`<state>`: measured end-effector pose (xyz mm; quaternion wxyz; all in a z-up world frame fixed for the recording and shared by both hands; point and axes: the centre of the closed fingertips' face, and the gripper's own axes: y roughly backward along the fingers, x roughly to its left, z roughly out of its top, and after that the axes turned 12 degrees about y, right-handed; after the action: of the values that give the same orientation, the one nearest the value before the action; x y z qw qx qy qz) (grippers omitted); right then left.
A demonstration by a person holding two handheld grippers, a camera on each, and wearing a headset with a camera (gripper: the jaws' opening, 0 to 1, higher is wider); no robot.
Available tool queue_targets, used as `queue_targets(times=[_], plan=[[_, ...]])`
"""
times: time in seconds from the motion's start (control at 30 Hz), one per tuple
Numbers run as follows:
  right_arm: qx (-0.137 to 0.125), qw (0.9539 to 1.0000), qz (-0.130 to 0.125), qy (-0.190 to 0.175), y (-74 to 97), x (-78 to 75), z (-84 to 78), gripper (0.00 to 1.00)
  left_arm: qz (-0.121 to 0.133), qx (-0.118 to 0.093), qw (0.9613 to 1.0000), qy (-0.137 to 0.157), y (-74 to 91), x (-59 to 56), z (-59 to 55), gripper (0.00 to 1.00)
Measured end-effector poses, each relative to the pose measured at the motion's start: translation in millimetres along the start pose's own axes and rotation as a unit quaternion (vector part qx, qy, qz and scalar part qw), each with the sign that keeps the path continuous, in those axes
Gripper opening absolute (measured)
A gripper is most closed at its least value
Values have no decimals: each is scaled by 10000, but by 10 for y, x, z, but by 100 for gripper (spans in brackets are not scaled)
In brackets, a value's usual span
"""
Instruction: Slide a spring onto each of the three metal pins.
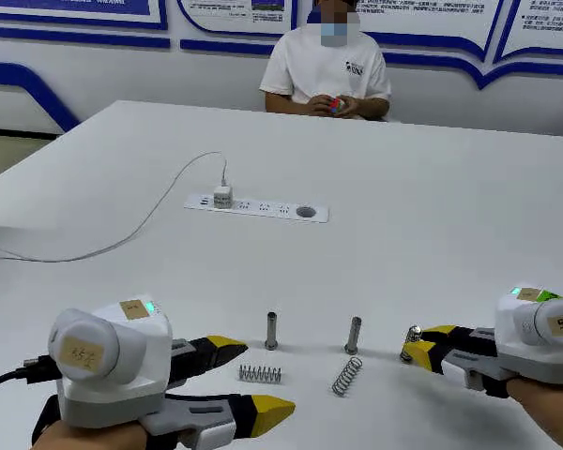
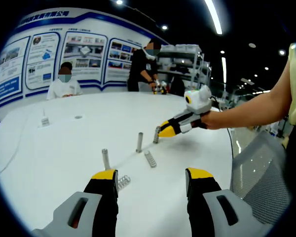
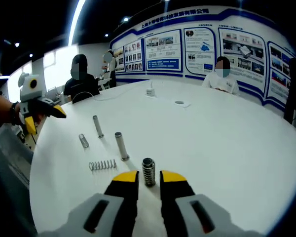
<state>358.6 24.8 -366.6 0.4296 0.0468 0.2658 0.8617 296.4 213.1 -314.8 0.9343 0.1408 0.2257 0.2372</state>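
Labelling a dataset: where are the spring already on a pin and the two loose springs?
Spring on pin [image 3: 148, 173], right gripper view, middle coils.
Horizontal spring [image 1: 260, 374], head view, mid-length.
Slanted spring [image 1: 347, 376], head view, mid-length.

Three pins [image 1: 354, 335] stand in a row on the table [image 1: 432, 225]; two springs [image 1: 260, 374] lie just before them

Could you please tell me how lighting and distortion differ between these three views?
Head view: even, bright light, straight lines, faint shadows on the white table. Left gripper view: fisheye bends the table edge; ceiling strip light glares. Right gripper view: same curvature, a strip light glaring, spring-covered pin sharp.
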Motion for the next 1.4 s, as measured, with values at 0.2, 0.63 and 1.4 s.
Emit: queue_targets(times=[0.2,0.63,1.4], plan=[[0,10000,-39,-34,87,34,-49,19,-5,-3,10000,-5,1,1,0,56],[-39,9994,200,288,193,330,-36,19,-17,-6,10000,-23,-10,-19,1,55],[100,9927,1053,583,-194,658,203,26,21,-9,10000,-35,14,-25,-2,54]])
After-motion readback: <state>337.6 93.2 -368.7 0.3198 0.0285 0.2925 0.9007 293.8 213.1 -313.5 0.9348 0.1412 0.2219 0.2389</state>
